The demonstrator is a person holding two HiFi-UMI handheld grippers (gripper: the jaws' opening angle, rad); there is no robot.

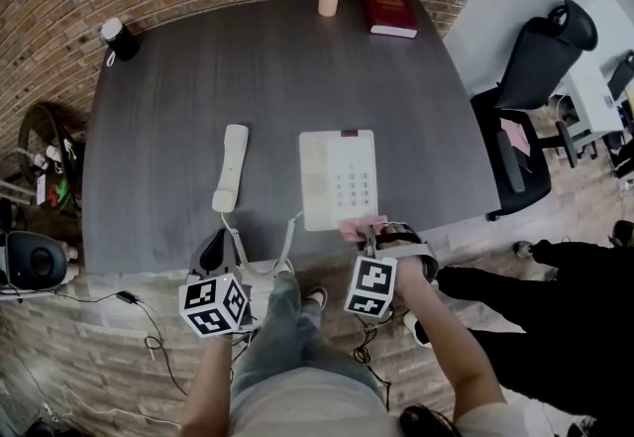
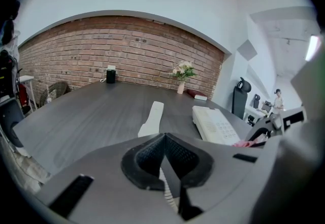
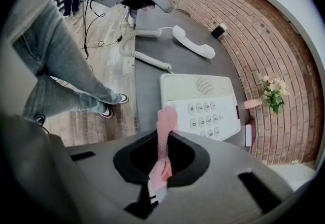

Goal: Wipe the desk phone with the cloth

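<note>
Right gripper (image 3: 162,159): clamped on the pink cloth (image 3: 165,121), at the desk phone's (image 3: 200,103) near edge.
Left gripper (image 2: 165,159): jaws pressed together, nothing between them, by the near edge of the desk (image 1: 178,98).
Handset (image 1: 230,167): off its cradle, lying flat left of the phone.

On my right gripper (image 3: 162,154) I see the jaws pinched together on a strip of pink woven cloth (image 3: 166,119), whose free end stands up against the near edge of the white push-button desk phone base (image 3: 203,98). Past it the white handset (image 3: 193,42) lies off its cradle on the dark grey wood-grain desk (image 3: 148,86), with a white coiled cord (image 3: 144,58) looping between them. A small vase of pale flowers (image 3: 271,93) stands by the red brick wall (image 3: 254,30).
</note>
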